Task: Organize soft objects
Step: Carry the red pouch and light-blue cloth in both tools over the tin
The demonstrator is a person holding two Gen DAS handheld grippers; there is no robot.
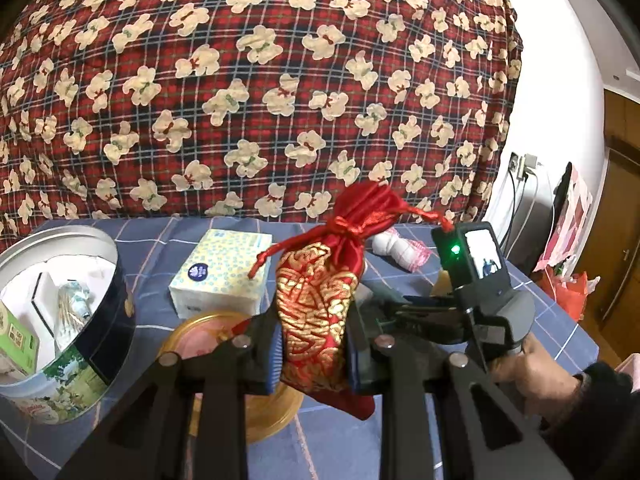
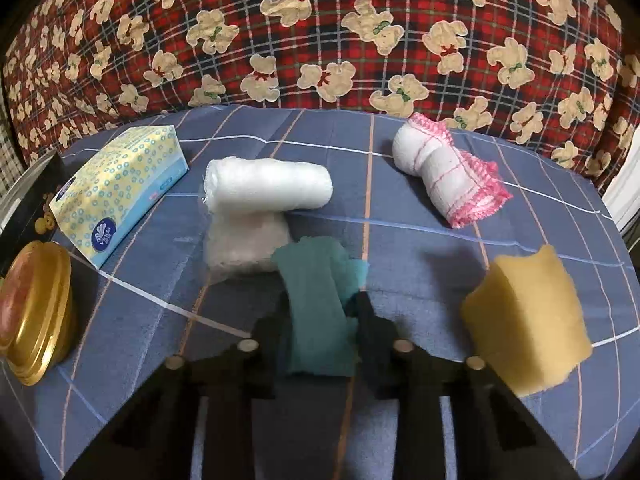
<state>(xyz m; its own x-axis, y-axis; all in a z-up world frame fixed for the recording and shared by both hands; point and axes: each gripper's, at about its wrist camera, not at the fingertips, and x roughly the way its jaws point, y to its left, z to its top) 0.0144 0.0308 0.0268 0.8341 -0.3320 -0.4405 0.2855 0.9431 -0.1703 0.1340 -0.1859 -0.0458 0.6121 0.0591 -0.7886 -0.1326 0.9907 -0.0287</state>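
Your left camera alone shows the round tin at the left edge of the blue checked bedsheet, standing open with small packets inside. It also catches your right hand and the body of the other gripper low on the right, and a wall socket with cables beyond the bed. Your right camera alone shows the white roll lying across the middle of the sheet, the yellow sponge near the right, and the pink-edged white cloth in full; from the left camera only a bit of that cloth peeks out behind the pouch. Both cameras see the tissue pack and the gold lid, with the red teddy-bear blanket rising behind.

Your left gripper is clamped on the red and gold drawstring pouch: both pads press its lower half, and it stands upright above the sheet with its tied neck and cords on top. It sits just right of the tissue pack in that view, over the gold lid.

Your right gripper has its jaws drawn in on the teal cloth, which is pinched between the fingers in front of the white roll. The picture is blurred there, so you cannot tell whether the cloth is off the sheet.
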